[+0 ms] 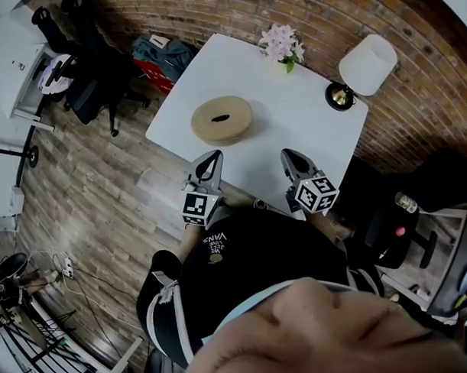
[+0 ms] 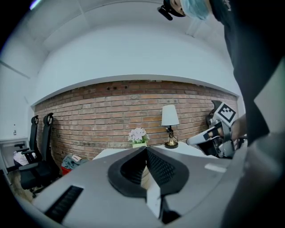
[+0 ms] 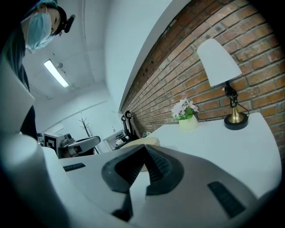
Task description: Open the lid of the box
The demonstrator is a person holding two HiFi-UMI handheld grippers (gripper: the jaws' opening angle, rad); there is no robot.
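Note:
A round tan woven box [image 1: 221, 119] with its lid on and a dark slot in the top sits on the white table [image 1: 293, 141], left of the middle. My left gripper [image 1: 210, 165] hovers at the table's near edge, jaws shut and empty, just short of the box. My right gripper [image 1: 292, 161] is level with it to the right, also shut on nothing. In the left gripper view the jaws [image 2: 146, 151] meet in front of the table. A sliver of the box [image 3: 141, 142] shows behind the closed right gripper [image 3: 144, 149] in the right gripper view.
A pot of pink flowers [image 1: 281, 45] and a brass lamp with a white shade [image 1: 363, 69] stand at the table's far edge by the brick wall. Black office chairs [image 1: 88, 64] stand on the wood floor to the left; another chair [image 1: 396, 230] is at the right.

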